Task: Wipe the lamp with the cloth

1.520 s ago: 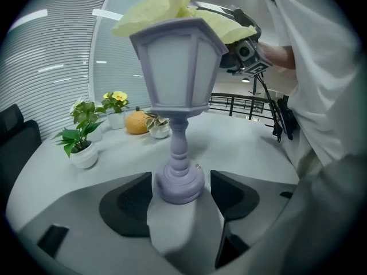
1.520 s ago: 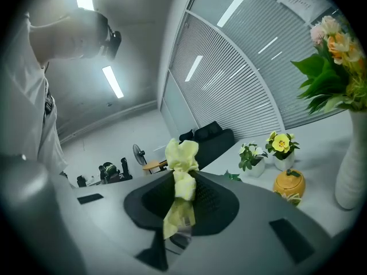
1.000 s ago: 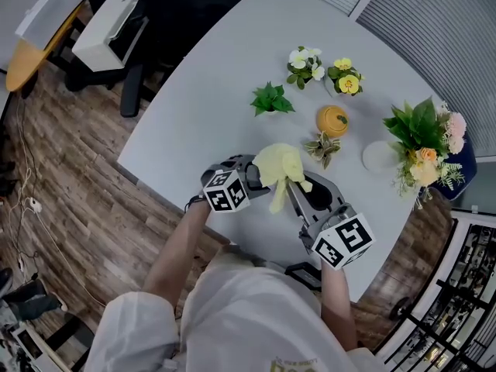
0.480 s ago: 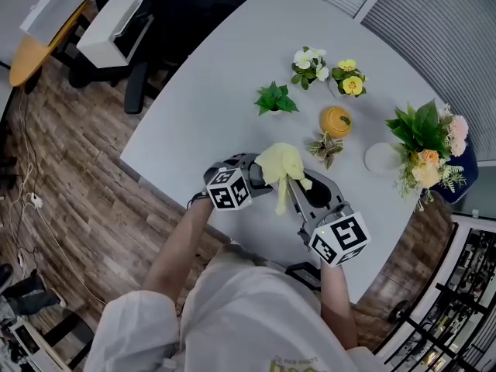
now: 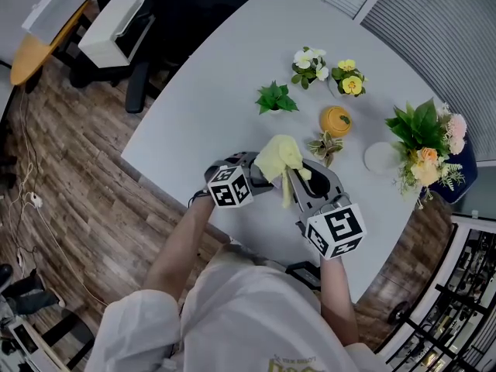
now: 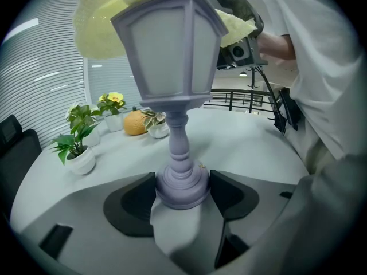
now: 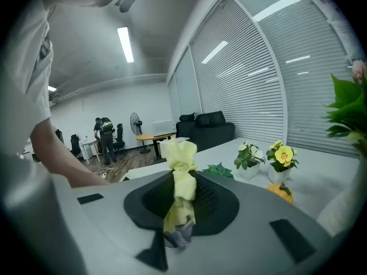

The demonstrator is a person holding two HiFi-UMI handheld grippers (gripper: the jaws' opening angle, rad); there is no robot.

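Note:
A pale lilac lantern-shaped lamp [image 6: 172,67] stands on the white table [image 5: 232,68]. My left gripper [image 6: 182,191] is shut on its round base [image 6: 182,183]. A yellow cloth [image 5: 280,157] lies draped over the lamp's top, seen also as the cloth [image 6: 100,22] in the left gripper view. My right gripper [image 7: 179,211] is shut on that cloth [image 7: 182,182], a twisted strip squeezed between the black pads. In the head view the left gripper [image 5: 256,175] sits just left of the cloth and the right gripper [image 5: 298,192] just below and right of it; the lamp itself is hidden under the cloth.
Small potted plants [image 5: 273,99], [image 5: 310,64], [image 5: 346,78], an orange pumpkin-shaped pot [image 5: 335,120], a white dish [image 5: 381,159] and a large bouquet [image 5: 426,149] stand beyond the lamp. The table edge [image 5: 178,184] runs close on my side. A chair [image 5: 116,29] stands at the far left.
The right gripper has shifted slightly up and toward the lamp, pulling the cloth a little across the lamp's top. The left gripper stays in place on the base.

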